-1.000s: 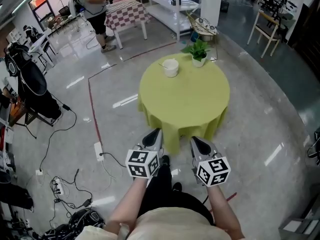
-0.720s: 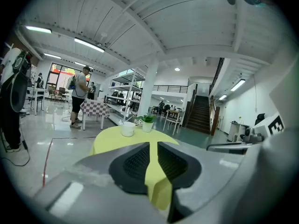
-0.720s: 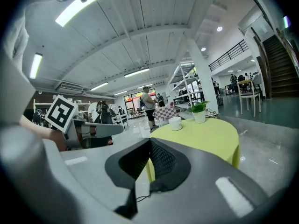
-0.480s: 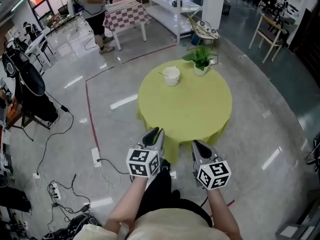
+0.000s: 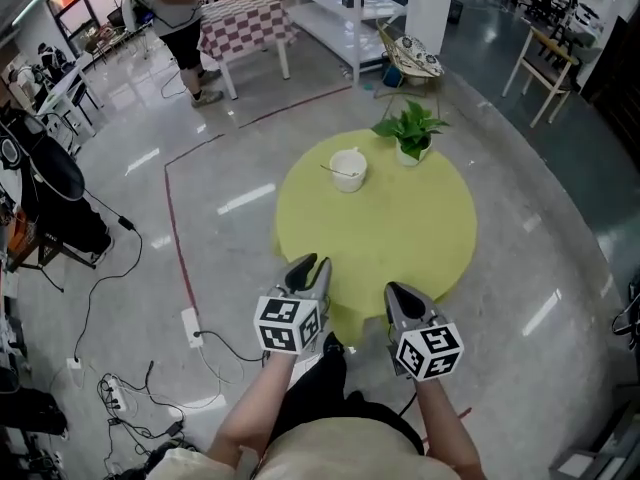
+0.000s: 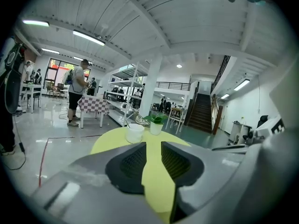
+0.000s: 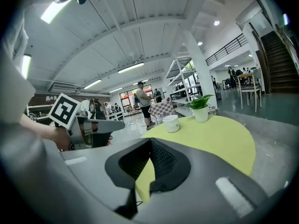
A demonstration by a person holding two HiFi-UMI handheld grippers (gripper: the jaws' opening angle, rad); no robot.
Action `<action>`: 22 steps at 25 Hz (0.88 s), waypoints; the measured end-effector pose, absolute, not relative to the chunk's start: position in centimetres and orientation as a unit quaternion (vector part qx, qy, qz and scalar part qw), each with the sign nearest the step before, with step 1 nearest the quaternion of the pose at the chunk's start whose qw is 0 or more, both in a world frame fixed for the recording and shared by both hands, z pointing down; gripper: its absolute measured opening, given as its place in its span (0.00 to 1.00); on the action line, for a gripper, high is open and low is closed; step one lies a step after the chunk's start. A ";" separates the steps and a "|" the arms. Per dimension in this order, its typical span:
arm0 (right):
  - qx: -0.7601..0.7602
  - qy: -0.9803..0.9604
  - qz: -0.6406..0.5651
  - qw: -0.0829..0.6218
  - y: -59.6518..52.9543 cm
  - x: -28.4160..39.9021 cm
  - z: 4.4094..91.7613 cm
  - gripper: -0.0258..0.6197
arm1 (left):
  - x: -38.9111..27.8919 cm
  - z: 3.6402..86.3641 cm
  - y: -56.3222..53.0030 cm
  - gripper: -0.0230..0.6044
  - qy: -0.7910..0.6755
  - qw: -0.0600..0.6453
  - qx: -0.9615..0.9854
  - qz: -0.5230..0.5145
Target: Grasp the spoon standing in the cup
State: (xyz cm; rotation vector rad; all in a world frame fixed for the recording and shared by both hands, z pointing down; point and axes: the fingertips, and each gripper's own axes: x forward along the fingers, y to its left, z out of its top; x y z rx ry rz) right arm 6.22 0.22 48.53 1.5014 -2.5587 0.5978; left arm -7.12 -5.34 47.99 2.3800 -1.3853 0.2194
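A white cup (image 5: 349, 171) stands on the far left part of a round table with a yellow-green cloth (image 5: 400, 238). A spoon (image 5: 331, 169) leans in the cup, its handle pointing left. Both grippers hover at the table's near edge, far from the cup. My left gripper (image 5: 309, 266) has its jaws opening, with a clear gap and nothing between them. In the left gripper view the cup (image 6: 135, 133) lies straight ahead beyond the left gripper (image 6: 153, 158). My right gripper (image 5: 400, 294) is shut and empty; its view shows the cup (image 7: 171, 123) ahead of the gripper (image 7: 150, 144).
A potted plant (image 5: 414, 134) in a white pot stands right of the cup. Red tape (image 5: 178, 223) marks the floor on the left, with cables and a power strip (image 5: 190, 326). A person (image 5: 180, 23) stands by a checkered table far back. Shelving (image 5: 345, 8) is behind the table.
The table has drawn nearer and lower in the head view as the person stepped toward it. The left gripper's jaws have parted; the right gripper stays shut.
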 end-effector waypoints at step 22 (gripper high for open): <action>0.535 -0.815 0.213 0.059 -11.5 5.0 48.9 0.04 | -8.3 49.9 -19.1 0.28 -0.470 0.220 0.851 0.086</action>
